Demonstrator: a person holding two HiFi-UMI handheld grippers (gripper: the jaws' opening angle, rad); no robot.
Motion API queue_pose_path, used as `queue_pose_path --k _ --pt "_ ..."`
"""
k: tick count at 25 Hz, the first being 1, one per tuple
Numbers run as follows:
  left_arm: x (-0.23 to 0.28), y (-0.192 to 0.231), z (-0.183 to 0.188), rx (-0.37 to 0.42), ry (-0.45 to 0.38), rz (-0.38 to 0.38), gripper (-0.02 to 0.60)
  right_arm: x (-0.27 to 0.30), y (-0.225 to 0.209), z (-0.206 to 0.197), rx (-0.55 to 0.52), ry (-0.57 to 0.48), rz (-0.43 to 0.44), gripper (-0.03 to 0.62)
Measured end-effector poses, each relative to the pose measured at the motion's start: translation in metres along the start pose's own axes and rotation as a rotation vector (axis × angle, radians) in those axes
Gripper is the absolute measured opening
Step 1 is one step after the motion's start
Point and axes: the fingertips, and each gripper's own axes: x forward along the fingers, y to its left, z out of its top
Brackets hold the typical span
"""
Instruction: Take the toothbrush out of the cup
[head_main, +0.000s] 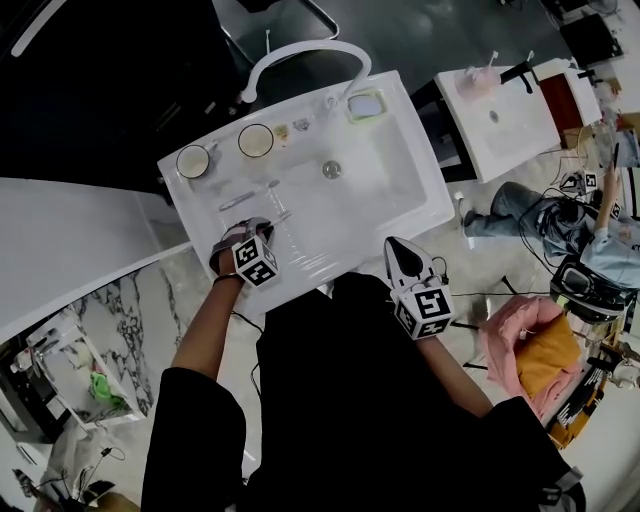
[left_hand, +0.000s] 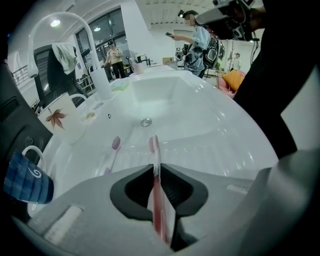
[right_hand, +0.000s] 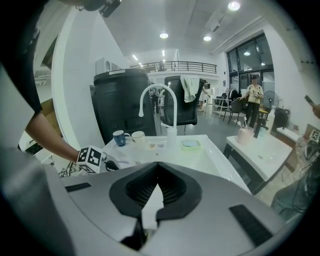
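Left gripper (left_hand: 156, 172) is clamped narrow on a red toothbrush (left_hand: 155, 150), its jaws nearly together with only the thin handle between the pads. The brush is out of the cup and points straight ahead from the jaws, head foremost, over the ribbed front ledge of the white sink (left_hand: 210, 125). It is slim, with a translucent red handle and a paler pink head. A purple toothbrush (left_hand: 112, 152) lies on the ledge just left of the held one, roughly parallel and apart from it. Further left of the gripper stands a blue cup (left_hand: 27, 177), partly cut off by the dark edge of the left gripper view; ahead of that is a white mug (left_hand: 62, 122) with a red leaf print. The drain (left_hand: 146, 121) sits ahead of the brush head. Right gripper (right_hand: 157, 167) is well off to the right at the sink's near edge, jaws closed together with nothing between them. The rear of the red handle runs out of sight beneath the gripper body, and whether the brush head touches the ledge cannot be made out
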Motion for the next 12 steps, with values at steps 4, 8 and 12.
queue_pose_path --k 4,8,12 --pt "0.0 0.0027 0.0007 -0.01 -0.003 0.008 0.047 -0.0014 -0.0011 -0.0007 0.003 -0.007 -0.001 -0.002" --pt "-0.0026 0.0012 -0.0027 -0.04 -0.001 0.0 0.084 -0.0059 -0.0018 0.0014 0.001 -0.016 -0.008 -0.002" --pt "-0.0053 0.0023 -0.001 -0.059 -0.012 -0.006 0.101 -0.0077 -0.0022 0.0011 0.001 -0.019 -0.008 -0.002"
